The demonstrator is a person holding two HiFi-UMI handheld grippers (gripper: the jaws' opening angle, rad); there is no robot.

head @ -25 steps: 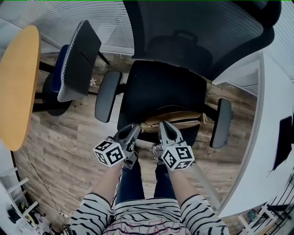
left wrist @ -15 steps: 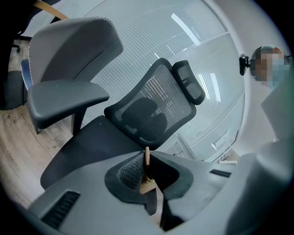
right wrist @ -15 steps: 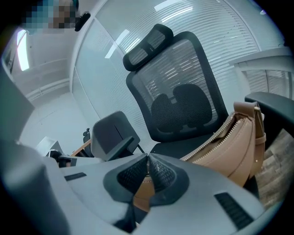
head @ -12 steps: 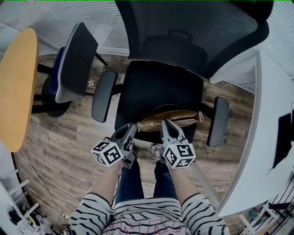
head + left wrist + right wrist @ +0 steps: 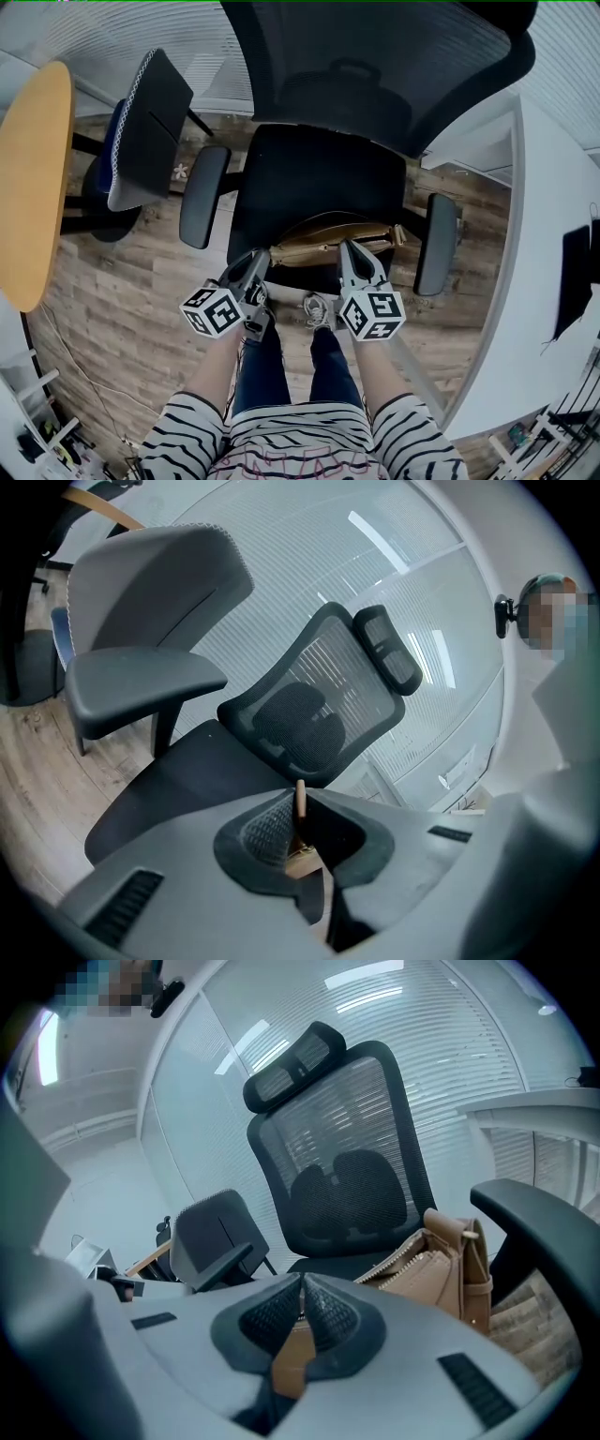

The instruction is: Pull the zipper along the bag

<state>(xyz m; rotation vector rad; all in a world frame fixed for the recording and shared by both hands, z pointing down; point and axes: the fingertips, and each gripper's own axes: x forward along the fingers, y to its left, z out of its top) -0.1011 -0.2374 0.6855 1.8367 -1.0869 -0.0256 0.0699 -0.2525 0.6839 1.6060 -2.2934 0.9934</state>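
Bag (image 5: pixel 328 246) along front edge of chair seat (image 5: pixel 314 173), between two armrests (image 5: pixel 202 195)

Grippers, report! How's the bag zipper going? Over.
Left gripper shut on bag. Right gripper shut on zipper tab. Bag sits on chair seat. Nothing in the way.

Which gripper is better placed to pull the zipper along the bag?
Right: the right gripper has its jaws shut on the tan pull tab, zipper teeth ahead; the left gripper holds the bag.
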